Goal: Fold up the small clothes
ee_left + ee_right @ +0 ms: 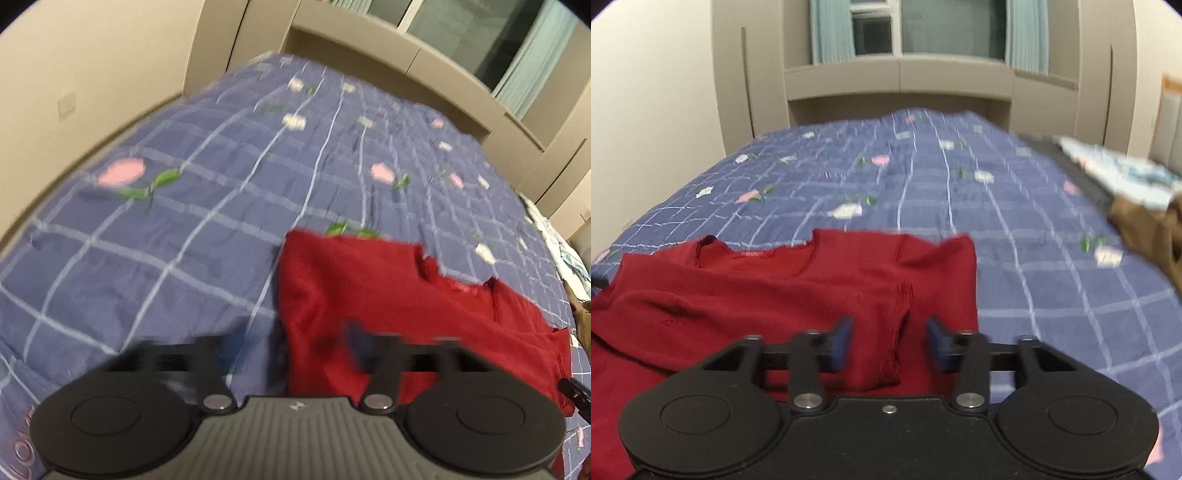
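Left gripper [291, 345] open and empty, jaws straddling the left edge of the red top [388, 295], probably lined up to take that edge for a fold. Red top flat on the blue checked bedcover [1015, 258], neckline away from the grippers, right sleeve [890, 321] folded in over the body; right gripper [890, 341] open just above that sleeve, pads clear of it. No containers visible; only a loose clothes pile [1137, 192] at far right.

Matt red knit shirt [783, 291], crinkled checked cotton bedspread [1015, 221], matt black plastic right gripper [890, 341]
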`<control>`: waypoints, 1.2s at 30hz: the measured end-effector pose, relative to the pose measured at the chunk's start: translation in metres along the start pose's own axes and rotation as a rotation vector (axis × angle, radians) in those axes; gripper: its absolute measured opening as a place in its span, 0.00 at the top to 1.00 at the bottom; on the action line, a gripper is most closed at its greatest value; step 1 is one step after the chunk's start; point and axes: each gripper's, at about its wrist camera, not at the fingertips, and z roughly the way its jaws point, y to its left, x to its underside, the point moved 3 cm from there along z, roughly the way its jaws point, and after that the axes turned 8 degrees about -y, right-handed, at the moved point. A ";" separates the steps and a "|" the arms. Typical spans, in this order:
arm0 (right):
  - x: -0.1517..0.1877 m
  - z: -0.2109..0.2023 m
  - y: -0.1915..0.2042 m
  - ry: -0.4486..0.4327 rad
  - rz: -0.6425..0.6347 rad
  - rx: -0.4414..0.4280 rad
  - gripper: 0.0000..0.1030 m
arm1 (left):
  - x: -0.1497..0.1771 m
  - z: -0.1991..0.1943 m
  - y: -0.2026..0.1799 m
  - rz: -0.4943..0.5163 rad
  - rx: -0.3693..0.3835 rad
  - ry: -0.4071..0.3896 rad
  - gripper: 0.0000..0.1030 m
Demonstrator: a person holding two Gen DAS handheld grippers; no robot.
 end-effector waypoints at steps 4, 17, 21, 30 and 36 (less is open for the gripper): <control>-0.006 0.003 0.013 -0.018 -0.046 -0.062 0.41 | -0.007 0.003 -0.020 0.073 0.002 -0.048 0.13; 0.006 0.045 0.008 0.085 0.033 -0.151 1.00 | 0.005 0.056 -0.035 0.201 -0.160 -0.030 0.18; 0.003 0.033 0.007 0.057 0.022 -0.128 0.91 | 0.005 0.046 -0.037 0.205 -0.161 -0.031 0.16; 0.023 0.009 0.001 0.087 0.032 -0.138 0.86 | 0.033 0.002 -0.019 0.211 -0.139 -0.010 0.06; 0.017 -0.006 0.008 0.074 0.001 -0.108 0.84 | 0.041 -0.015 -0.004 0.152 -0.163 -0.008 0.06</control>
